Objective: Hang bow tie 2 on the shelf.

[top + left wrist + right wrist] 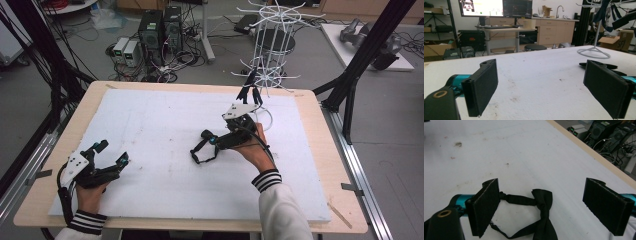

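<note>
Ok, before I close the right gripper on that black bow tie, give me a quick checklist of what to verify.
1. Right gripper open: ok, jaws wide apart.
2. Bow tie lies between the jaws: ok, knot roughly centred.
3. Strap free of the jaws: cannot tell, one end runs behind the left pad.
4. Left gripper out of the way: ok, open, off to the side.
5. White rack apart from the tie: ok.
6. Foam board under the tie bare: ok.
</note>
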`<state>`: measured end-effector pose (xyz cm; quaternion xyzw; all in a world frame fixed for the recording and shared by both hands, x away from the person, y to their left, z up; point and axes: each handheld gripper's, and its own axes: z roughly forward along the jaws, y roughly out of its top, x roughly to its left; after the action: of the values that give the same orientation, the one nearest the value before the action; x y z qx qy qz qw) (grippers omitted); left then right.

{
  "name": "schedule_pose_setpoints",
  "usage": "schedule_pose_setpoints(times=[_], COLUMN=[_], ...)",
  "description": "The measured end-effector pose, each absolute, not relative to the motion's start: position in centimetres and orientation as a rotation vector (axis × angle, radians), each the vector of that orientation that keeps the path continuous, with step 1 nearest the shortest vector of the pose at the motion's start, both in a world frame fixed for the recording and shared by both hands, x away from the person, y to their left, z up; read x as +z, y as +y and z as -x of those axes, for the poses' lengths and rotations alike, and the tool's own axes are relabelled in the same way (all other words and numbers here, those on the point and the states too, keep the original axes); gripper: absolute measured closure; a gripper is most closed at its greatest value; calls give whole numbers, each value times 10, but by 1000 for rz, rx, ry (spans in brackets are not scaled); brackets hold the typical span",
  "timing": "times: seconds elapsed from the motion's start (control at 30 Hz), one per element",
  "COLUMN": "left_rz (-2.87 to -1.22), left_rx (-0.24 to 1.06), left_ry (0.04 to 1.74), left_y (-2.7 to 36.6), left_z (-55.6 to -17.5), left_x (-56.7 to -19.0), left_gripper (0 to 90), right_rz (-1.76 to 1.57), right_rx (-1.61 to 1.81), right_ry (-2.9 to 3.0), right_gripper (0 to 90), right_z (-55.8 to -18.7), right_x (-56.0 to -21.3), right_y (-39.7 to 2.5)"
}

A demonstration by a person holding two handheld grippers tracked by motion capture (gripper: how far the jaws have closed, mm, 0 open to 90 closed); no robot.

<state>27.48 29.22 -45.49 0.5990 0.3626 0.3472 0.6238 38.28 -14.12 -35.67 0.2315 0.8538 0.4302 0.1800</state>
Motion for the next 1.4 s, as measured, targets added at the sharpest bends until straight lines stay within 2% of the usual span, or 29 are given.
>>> schedule_pose_setpoints(times=[0.57, 0.93, 1.17, 1.27, 1.4], left_rz=[-1375, -1372, -1373, -1374, -1374], left_rx=[798, 797, 798, 797, 797], left_ry=[833, 831, 831, 831, 831], left_y=[292, 292, 292, 293, 293], left_z=[-275, -275, -275, -275, -275], left_x=[-455, -455, -455, -455, -455], left_gripper=[128, 128, 128, 128, 128], right_rz=[-726, -784, -798, -808, -815], right_rx=[1037, 921, 849, 799, 771], right_ry=[2526, 2614, 2656, 2693, 2707], right_gripper=[164, 220, 279, 349, 391], right_z=[-402, -415, -423, -425, -427], right_x=[-374, -383, -389, -393, -396], right_y=[-126, -116, -110, -110, -111])
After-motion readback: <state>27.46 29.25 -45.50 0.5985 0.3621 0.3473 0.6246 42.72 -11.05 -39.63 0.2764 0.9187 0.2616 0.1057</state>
